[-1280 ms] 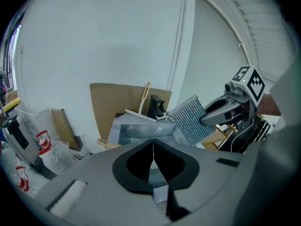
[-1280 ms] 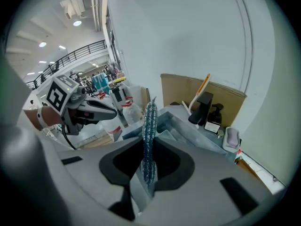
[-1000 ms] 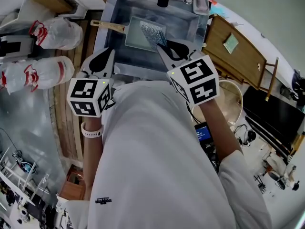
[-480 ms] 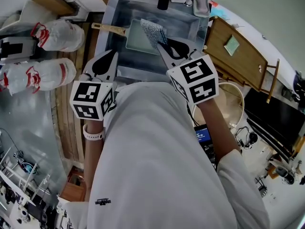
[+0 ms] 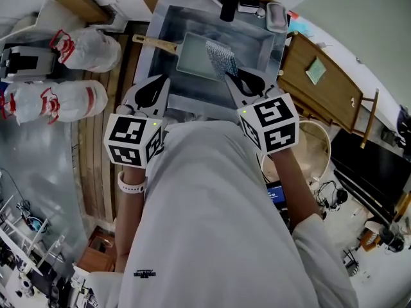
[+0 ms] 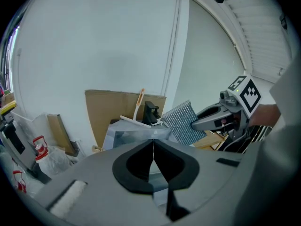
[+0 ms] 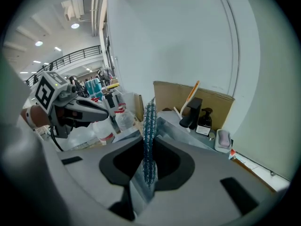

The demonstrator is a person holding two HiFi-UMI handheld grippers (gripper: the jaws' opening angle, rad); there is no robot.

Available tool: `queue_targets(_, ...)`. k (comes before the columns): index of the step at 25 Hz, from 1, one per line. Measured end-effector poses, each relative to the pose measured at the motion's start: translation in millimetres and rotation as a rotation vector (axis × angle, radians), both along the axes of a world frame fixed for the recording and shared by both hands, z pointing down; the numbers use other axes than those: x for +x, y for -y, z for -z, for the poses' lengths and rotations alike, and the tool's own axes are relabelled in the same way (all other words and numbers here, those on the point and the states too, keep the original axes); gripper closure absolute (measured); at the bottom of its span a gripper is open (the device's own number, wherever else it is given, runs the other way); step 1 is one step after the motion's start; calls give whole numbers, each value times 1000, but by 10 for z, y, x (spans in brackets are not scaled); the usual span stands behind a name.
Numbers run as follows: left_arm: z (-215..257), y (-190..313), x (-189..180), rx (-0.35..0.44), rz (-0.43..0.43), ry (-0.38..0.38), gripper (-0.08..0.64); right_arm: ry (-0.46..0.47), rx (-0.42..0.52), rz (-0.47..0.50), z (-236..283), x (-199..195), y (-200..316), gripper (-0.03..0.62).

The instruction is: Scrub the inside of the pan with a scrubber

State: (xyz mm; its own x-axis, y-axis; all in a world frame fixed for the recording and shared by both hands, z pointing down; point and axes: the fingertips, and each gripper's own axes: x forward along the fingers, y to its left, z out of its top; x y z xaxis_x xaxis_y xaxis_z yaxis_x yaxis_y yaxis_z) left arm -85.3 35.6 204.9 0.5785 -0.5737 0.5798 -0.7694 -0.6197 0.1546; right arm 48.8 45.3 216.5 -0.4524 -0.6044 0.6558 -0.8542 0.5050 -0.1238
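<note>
Pan (image 5: 192, 56): lies in the sink (image 5: 164, 24), handle pointing left, held by neither gripper.
Scrubber (image 5: 221, 58): mesh pad standing on edge over the pan's right end; whether it touches the pan is unclear.
Right gripper (image 7: 149, 161): jaws clamped on the scrubber's lower edge.
Left gripper (image 6: 153, 161): jaws pressed together, empty, at the sink's near rim.
Risk 1: the unheld pan likely skids under scrubbing.
Risk 2: the edge grip is thin, so the pad may fold or slip out.

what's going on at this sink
A person stands at a sink with tongs in each hand. The right tongs are clamped on a silver mesh scrubber, held over the pan lying in the sink, seemingly not touching it yet. The left tongs are shut and empty, near the sink's front edge.
</note>
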Motion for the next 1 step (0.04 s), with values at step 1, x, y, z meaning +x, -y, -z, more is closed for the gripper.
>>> queue_targets(1, 3, -13, -1, -1, -2, -2, 552, 1, -2, -4, -2, -4, -22, 541)
